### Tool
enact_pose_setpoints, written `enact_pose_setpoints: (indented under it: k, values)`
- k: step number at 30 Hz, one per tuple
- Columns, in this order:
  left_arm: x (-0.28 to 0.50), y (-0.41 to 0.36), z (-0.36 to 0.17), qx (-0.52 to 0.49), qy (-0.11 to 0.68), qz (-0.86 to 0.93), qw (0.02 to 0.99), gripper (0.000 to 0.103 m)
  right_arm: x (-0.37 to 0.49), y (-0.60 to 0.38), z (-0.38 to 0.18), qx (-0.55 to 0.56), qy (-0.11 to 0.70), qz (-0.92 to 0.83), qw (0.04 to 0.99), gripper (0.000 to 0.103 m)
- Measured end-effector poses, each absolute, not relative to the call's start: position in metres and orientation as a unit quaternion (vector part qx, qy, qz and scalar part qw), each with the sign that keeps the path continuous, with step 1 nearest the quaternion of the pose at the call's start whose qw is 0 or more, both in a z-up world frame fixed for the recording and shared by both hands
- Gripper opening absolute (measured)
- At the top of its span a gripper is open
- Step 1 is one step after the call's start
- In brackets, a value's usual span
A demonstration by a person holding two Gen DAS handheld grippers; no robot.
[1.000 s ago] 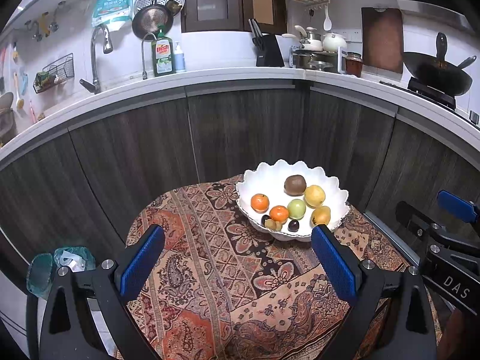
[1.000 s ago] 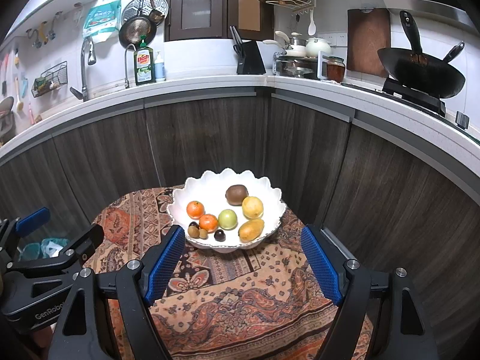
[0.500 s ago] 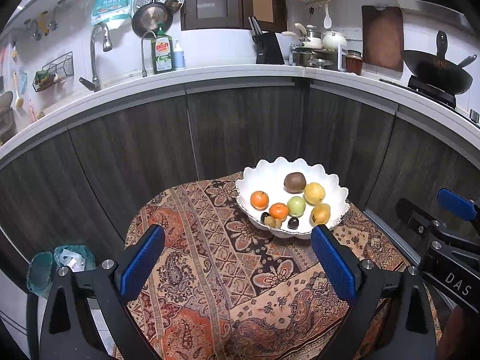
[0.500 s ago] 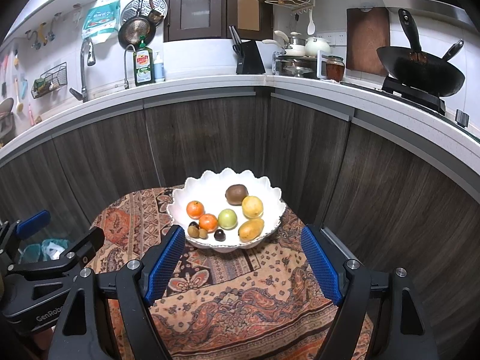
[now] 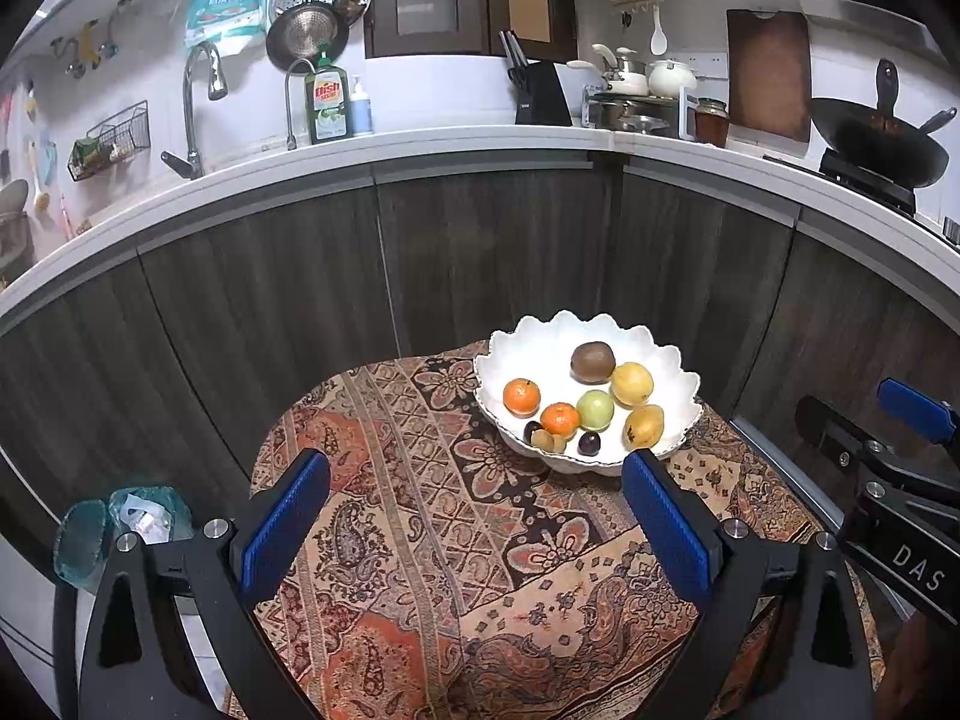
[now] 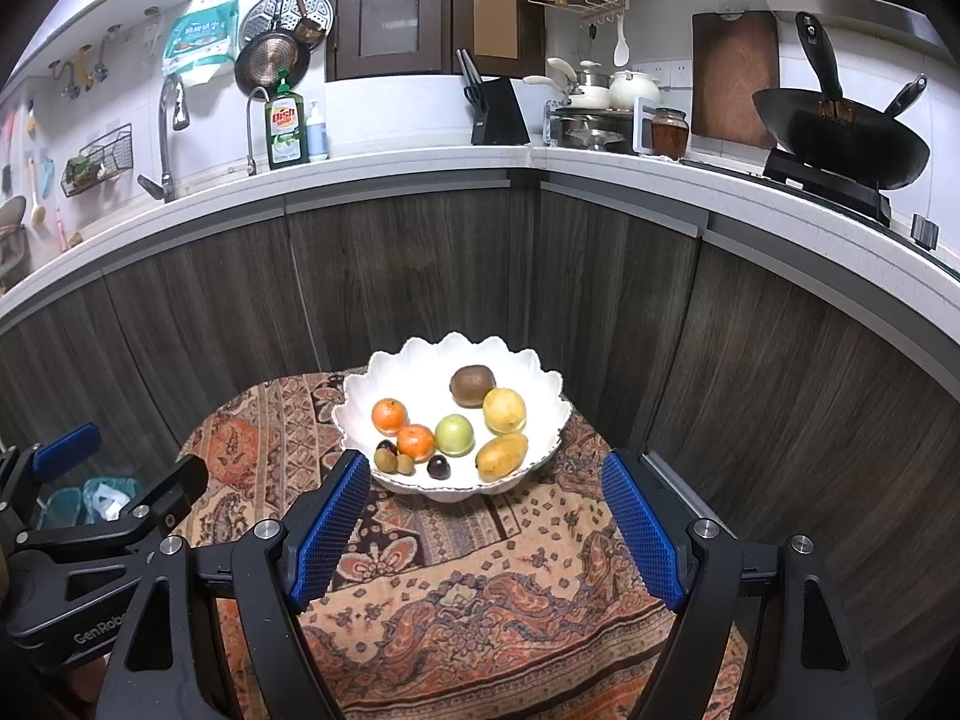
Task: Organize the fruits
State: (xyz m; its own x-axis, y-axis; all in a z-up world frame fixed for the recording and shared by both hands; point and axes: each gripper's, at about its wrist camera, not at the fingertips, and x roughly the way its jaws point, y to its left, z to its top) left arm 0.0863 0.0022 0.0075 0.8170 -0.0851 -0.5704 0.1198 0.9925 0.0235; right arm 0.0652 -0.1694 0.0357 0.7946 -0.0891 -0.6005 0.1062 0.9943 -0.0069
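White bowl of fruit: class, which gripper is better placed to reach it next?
Probably the right gripper: the white bowl sits centred between its open fingers, whereas it lies off to the right of the left gripper.

A white scalloped bowl (image 6: 540, 381) sits at the far edge of the patterned tablecloth (image 6: 480, 600), holding a kiwi (image 6: 472, 385), two tangerines (image 6: 389, 416) and a mango (image 6: 501, 454); the right gripper (image 6: 486, 525) hovers spread wide, empty

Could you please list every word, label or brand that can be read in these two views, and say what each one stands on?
"Dish soap": label of the green bottle on the counter.
"DAS": right gripper body, cut off at the frame edge.
"GenRob": left gripper body, also cut off.
The teal packet on the wall carries print too small to read.
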Motion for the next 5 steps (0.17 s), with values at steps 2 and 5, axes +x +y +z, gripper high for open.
enact_pose_setpoints:
  k: [2,5]
  values:
    - [0.0865,0.0023,0.0076,0.029,0.298,-0.054,0.953,0.099,0.0653,-0.1695,0.0354,0.013,0.316,-0.052,0.947,0.080]
    - [0.0870,0.0028,0.0073,0.029,0.298,-0.052,0.953,0.099,0.0652,-0.1696,0.0354,0.014,0.317,-0.052,0.947,0.080]
